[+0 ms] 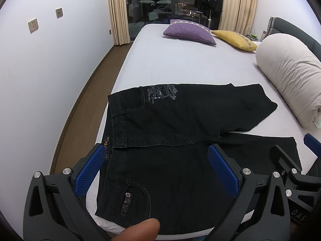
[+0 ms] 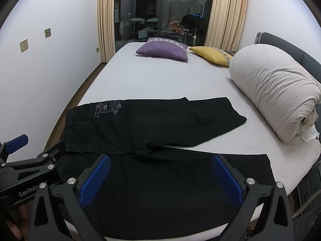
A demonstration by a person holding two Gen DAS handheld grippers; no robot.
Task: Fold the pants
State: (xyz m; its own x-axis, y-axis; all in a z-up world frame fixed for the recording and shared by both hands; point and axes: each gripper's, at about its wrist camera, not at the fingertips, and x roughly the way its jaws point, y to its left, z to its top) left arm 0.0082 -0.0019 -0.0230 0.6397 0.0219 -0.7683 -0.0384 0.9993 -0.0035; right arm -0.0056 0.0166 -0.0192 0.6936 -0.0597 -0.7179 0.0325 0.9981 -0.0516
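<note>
Black jeans (image 1: 180, 116) lie spread flat on the near end of the bed, waistband to the left, both legs running to the right. The far leg carries a grey print near its pocket. In the right wrist view the same jeans (image 2: 152, 124) fill the near part of the mattress. My left gripper (image 1: 156, 156) hovers open above the waistband and near pocket, holding nothing. My right gripper (image 2: 161, 166) is open above the near leg, also holding nothing. Each gripper shows at the edge of the other's view.
A white sheet covers the bed (image 1: 170, 64). A rolled cream duvet (image 2: 276, 92) lies along the right side. A purple cushion (image 1: 189, 32) and a yellow cushion (image 1: 234, 38) sit at the far end. Brown floor (image 1: 80, 108) and a white wall run along the left.
</note>
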